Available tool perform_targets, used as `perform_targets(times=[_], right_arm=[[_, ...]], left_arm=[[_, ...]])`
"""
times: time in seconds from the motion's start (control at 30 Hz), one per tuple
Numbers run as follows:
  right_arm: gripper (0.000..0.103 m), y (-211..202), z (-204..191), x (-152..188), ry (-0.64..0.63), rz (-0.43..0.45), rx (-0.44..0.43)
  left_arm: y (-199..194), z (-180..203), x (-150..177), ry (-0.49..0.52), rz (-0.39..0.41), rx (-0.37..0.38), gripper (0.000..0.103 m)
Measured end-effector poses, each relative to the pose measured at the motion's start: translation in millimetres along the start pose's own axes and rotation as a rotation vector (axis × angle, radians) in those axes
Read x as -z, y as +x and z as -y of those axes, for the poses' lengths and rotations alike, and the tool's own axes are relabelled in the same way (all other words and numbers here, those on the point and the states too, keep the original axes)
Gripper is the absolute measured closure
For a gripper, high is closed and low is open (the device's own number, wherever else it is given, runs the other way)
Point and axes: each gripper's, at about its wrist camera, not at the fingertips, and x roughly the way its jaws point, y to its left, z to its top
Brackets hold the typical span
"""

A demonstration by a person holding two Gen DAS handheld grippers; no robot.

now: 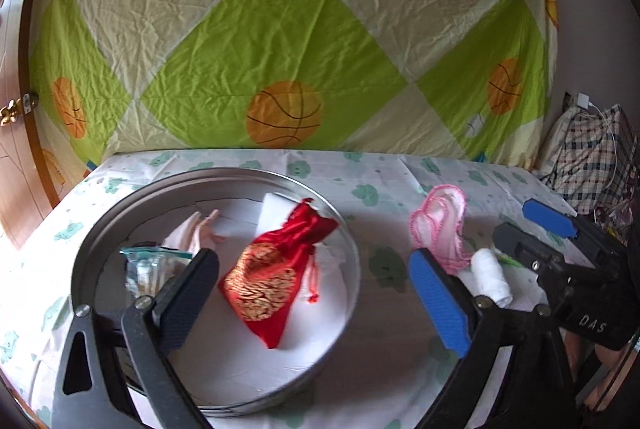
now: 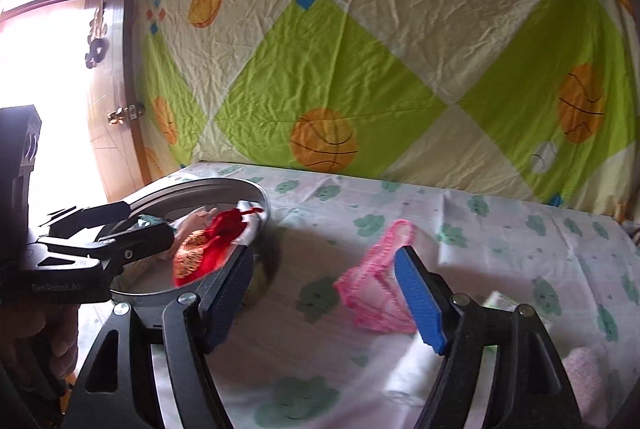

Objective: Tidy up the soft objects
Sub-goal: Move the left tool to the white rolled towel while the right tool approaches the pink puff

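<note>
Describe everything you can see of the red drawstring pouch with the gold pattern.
The red satin-looking drawstring pouch with gold embroidery lies flat inside the round metal tray, on its white lining. Its gathered neck points toward the far rim, cinched shut; a red cord with a knotted end trails along one side. The fabric looks glossy and soft, and the body slightly filled. Its neck lies on a white folded item. Neither tool touches it; the right-wrist view shows it blurred.

Your left wrist camera looks down close over the round tray (image 1: 100,229), your right one sits just right of that tray (image 2: 256,195), and both face the hung patterned sheet (image 1: 280,41) behind it.
</note>
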Motion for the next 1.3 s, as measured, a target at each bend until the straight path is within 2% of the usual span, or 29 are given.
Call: perform_targets(times=[0.33, 0.53, 0.77, 0.93, 1.1, 1.3], right_arm=[[0.027, -52, 105, 31, 0.117, -0.029, 0.215], [0.026, -61, 143, 43, 0.179, -0.067, 0.283], [0.025, -56, 155, 53, 0.177, -0.127, 0.302], [0.025, -55, 169, 57, 0.212, -0.158, 0.314], [0.025, -43, 180, 61, 0.252, -0.234, 0.296], [0.025, -25, 185, 68, 0.262, -0.345, 0.291]], left_arm=[[32, 98, 17, 0.132, -0.106, 0.138, 0.005], [53, 142, 26, 0.189, -0.180, 0.198, 0.005], [80, 170, 31, 0.221, -0.273, 0.227, 0.005], [90, 182, 31, 0.260, -0.284, 0.219, 0.006], [101, 186, 32, 0.279, -0.318, 0.215, 0.019], [115, 186, 37, 0.275, -0.369, 0.218, 0.020]])
